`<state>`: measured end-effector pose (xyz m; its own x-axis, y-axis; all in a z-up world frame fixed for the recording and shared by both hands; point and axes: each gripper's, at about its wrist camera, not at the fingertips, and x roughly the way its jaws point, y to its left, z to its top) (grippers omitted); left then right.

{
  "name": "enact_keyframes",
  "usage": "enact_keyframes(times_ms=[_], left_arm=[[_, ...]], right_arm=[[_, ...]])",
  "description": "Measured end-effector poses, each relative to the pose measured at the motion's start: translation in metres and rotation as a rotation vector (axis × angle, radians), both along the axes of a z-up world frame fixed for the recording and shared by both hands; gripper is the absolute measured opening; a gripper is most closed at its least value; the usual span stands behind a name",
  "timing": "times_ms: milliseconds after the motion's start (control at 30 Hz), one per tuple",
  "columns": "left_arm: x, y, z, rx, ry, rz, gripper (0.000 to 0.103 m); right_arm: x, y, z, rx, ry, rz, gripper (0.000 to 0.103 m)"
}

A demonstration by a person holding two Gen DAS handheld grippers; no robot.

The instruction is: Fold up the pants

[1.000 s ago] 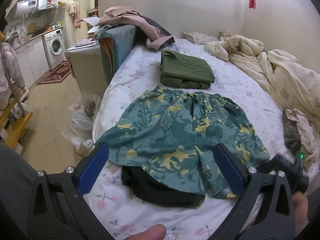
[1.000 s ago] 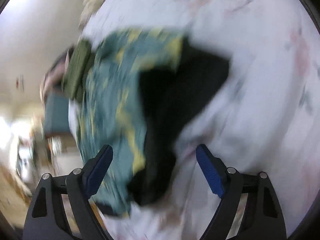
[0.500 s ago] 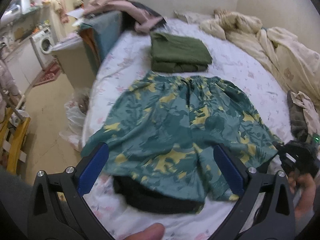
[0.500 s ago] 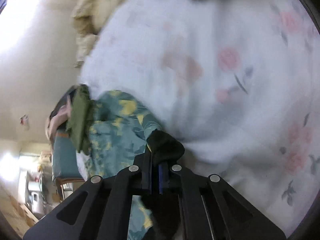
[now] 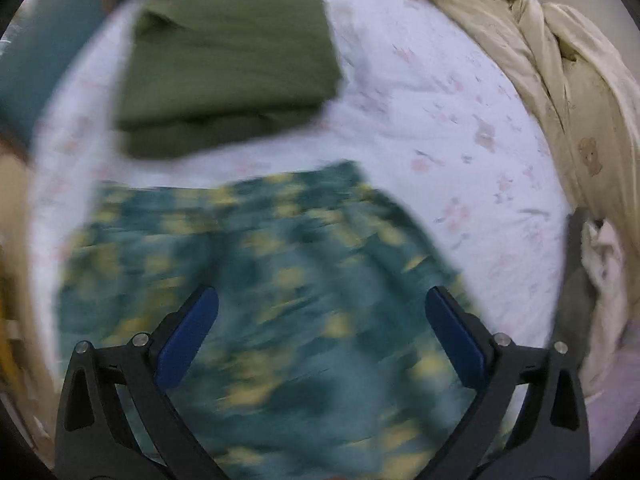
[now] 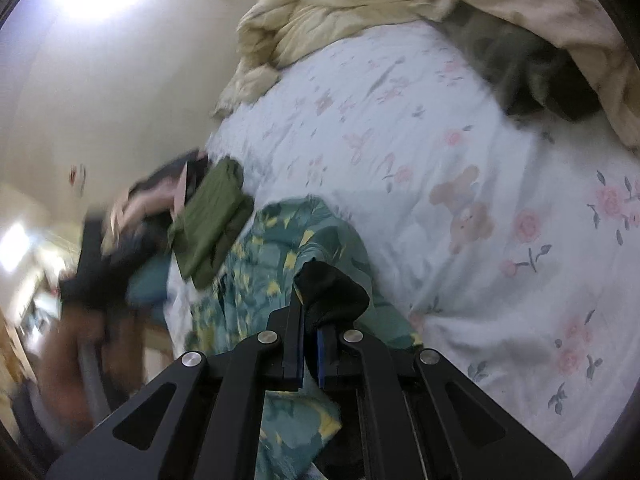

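Observation:
Teal shorts with yellow camouflage patches lie spread on the floral bed sheet, blurred in the left wrist view. My left gripper is open and empty, hovering over the shorts. My right gripper is shut on the shorts' hem, where the black lining bunches above the jaws; the teal fabric trails away from it.
A folded olive-green garment lies beyond the shorts' waistband, also showing in the right wrist view. A cream quilt is heaped on the right. A grey cloth lies by the quilt. The bed edge is at left.
My right gripper closed on the shorts' hem and has lifted it. My left gripper moved forward and lower over the shorts, staying open.

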<state>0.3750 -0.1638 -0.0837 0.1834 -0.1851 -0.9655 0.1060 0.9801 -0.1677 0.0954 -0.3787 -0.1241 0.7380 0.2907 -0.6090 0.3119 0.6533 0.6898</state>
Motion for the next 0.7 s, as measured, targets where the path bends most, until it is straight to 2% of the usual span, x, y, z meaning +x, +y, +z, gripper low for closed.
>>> enact_keyframes(times_ms=[100, 300, 333, 400, 467, 500, 533, 567, 600, 633, 700], left_arm=[[0.028, -0.033, -0.016, 0.021, 0.013, -0.023, 0.098], [0.053, -0.069, -0.054, 0.087, 0.106, -0.083, 0.098], [0.053, -0.076, -0.059, 0.116, 0.101, -0.109, 0.095], [0.052, -0.085, -0.066, 0.175, 0.084, -0.138, 0.084], [0.05, -0.09, -0.073, 0.193, 0.098, -0.167, 0.065], [0.048, -0.092, -0.076, 0.207, 0.103, -0.182, 0.062], [0.046, -0.094, -0.079, 0.215, 0.107, -0.198, 0.052], [0.043, -0.094, -0.08, 0.224, 0.109, -0.224, 0.025], [0.042, -0.093, -0.08, 0.236, 0.106, -0.239, 0.011], [0.042, -0.088, -0.077, 0.222, 0.114, -0.236, 0.003], [0.047, -0.068, -0.059, 0.109, 0.131, -0.196, 0.001]], right_arm=[[0.004, 0.023, 0.006, -0.081, -0.011, 0.129, 0.004], [0.015, 0.057, -0.016, -0.051, 0.052, 0.324, 0.004], [0.018, 0.063, -0.017, -0.069, 0.058, 0.354, 0.004], [0.018, 0.073, -0.016, -0.101, 0.055, 0.402, 0.004], [0.019, 0.083, -0.014, -0.11, 0.046, 0.447, 0.004], [0.017, 0.089, -0.013, -0.109, 0.042, 0.465, 0.004], [0.015, 0.095, -0.011, -0.108, 0.042, 0.483, 0.004], [0.014, 0.1, -0.01, -0.108, 0.035, 0.496, 0.004], [0.014, 0.102, -0.008, -0.111, 0.028, 0.505, 0.004], [0.013, 0.105, -0.005, -0.126, 0.019, 0.518, 0.004], [0.012, 0.108, 0.001, -0.133, 0.0, 0.528, 0.004]])
